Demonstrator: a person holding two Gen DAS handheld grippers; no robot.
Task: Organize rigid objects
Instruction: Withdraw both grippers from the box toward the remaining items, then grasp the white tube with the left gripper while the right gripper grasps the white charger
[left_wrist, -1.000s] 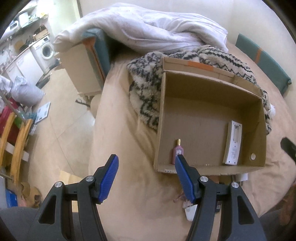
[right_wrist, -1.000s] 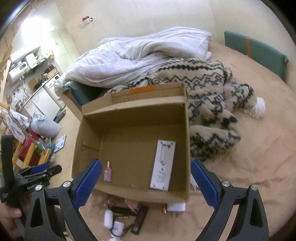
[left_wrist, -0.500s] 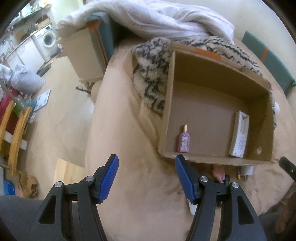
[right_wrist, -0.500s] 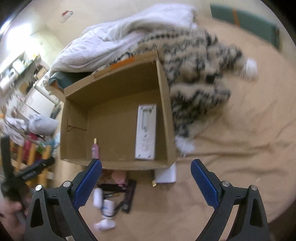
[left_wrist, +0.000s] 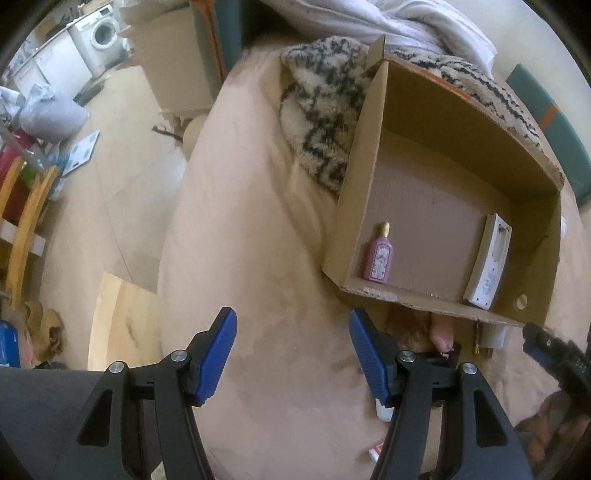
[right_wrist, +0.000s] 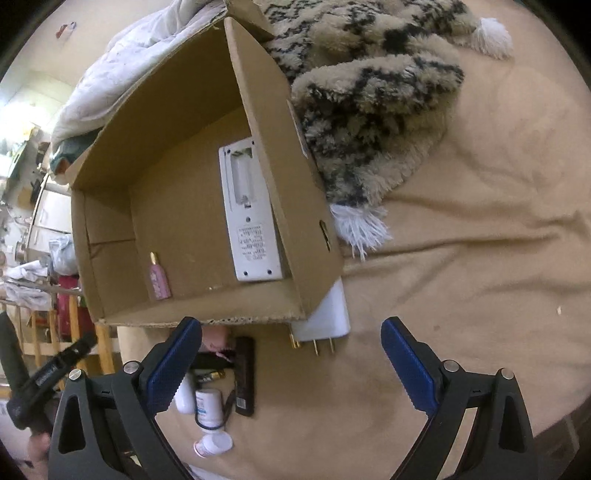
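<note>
An open cardboard box (left_wrist: 476, 125) (right_wrist: 295, 206) lies on the beige bed. Inside it are a pink perfume bottle (left_wrist: 378, 254) (right_wrist: 159, 278) and a white remote (left_wrist: 489, 271) (right_wrist: 249, 221). In front of the box lie a white charger plug (right_wrist: 327, 317), a black remote (right_wrist: 244, 374), white bottles (right_wrist: 208, 406) and a pink item (left_wrist: 441, 328). My left gripper (left_wrist: 293, 354) is open and empty above bare bedding, left of these items. My right gripper (right_wrist: 291, 365) is open and empty just above the plug and black remote.
A black-and-cream fuzzy blanket (right_wrist: 369, 96) lies against the box's far and right sides. A white duvet (left_wrist: 417, 22) is bunched behind it. The bed's left edge drops to the floor (left_wrist: 110, 155), where a washing machine (left_wrist: 98, 40) and wooden shelves stand.
Both grippers have moved forward and down towards the box and the loose items in front of it. The right view has tilted. Both jaws have stayed open.
</note>
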